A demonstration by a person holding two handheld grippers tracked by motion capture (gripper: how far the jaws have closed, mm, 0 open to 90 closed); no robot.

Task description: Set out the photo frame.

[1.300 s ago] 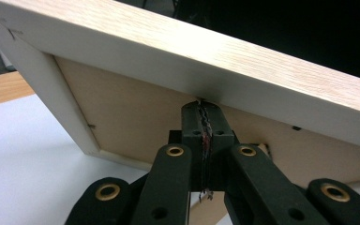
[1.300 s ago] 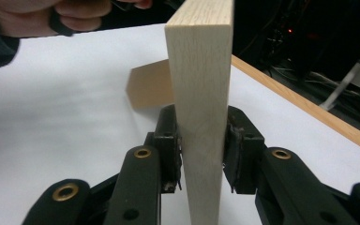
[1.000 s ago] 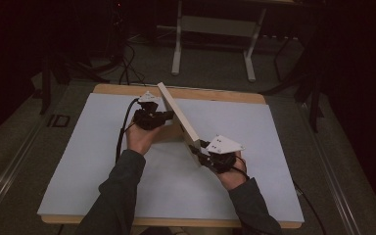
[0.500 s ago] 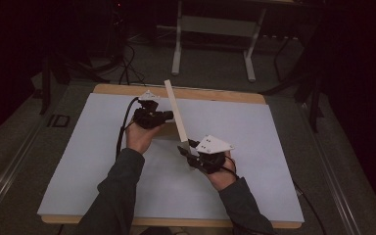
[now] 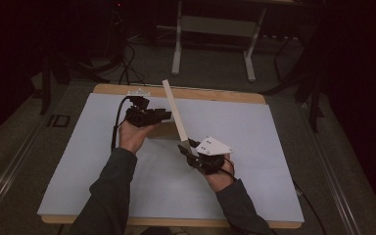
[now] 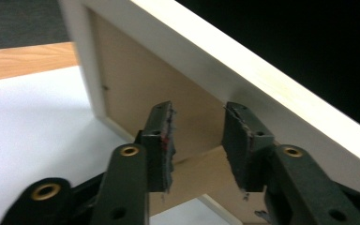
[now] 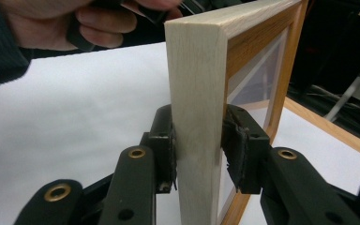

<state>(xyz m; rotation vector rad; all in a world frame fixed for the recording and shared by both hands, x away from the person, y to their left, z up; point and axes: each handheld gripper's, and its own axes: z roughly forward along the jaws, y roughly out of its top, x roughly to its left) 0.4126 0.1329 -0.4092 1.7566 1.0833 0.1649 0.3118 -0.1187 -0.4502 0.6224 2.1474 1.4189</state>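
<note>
Right gripper view: my right gripper (image 7: pixel 198 143) pinches the pale wooden picture frame (image 7: pixel 201 84) upright; left gripper (image 6: pixel 196 140) spread behind its backing. Next, I'd steady it.

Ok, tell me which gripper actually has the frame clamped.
The right gripper: its jaws press both faces of the frame edge. The left gripper has its jaws apart at the frame's brown back, with a gap between the pads.

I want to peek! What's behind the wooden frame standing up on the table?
Behind the wooden frame, the left hand-held gripper faces its brown backing board with jaws apart. The right hand-held gripper pinches the frame's edge. What lies on the white table under the frame is hidden.
</note>
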